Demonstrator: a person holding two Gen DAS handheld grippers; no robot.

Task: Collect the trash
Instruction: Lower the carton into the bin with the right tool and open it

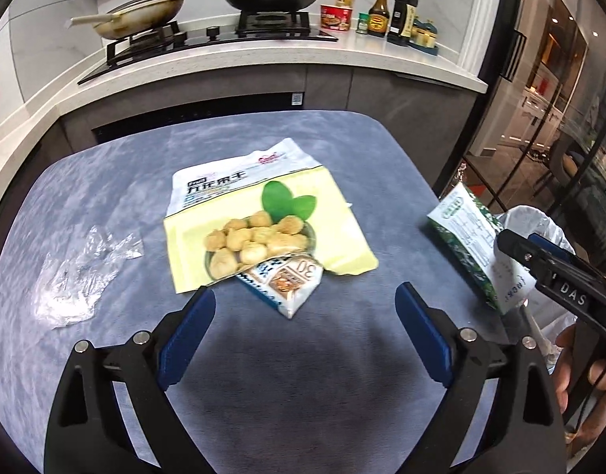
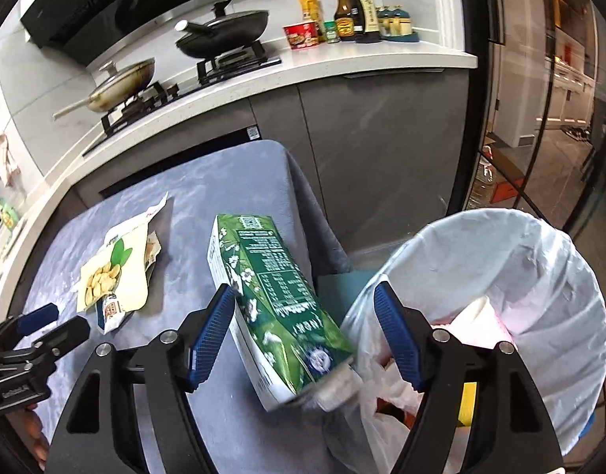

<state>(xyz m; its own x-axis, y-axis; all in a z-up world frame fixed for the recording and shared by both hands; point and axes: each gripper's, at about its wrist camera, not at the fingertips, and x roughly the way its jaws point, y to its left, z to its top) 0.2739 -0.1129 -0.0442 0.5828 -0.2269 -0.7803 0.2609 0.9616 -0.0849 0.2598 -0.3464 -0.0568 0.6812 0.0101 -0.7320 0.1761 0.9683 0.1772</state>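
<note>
A green and white drink carton point(image 2: 275, 304) tilts between the wide-open fingers of my right gripper point(image 2: 306, 308), its blurred cap end at the rim of the white-lined trash bin point(image 2: 540, 276). Only the left pad point(image 2: 212, 331) is near it. The carton point(image 1: 469, 249) and the right gripper point(image 1: 512, 249) also show at the table's right edge in the left wrist view. My left gripper point(image 1: 304, 302) is open and empty, just in front of a yellow snack bag point(image 1: 255, 225) and a small white packet point(image 1: 287, 280). A crumpled clear plastic wrap point(image 1: 77, 272) lies at the left.
The blue-grey cloth-covered table point(image 1: 303, 375) stands before a white kitchen counter point(image 1: 342, 55) with a stove, two pans and sauce bottles. The bin point(image 1: 540, 225) stands off the table's right edge and holds other trash. A glass door is at the right.
</note>
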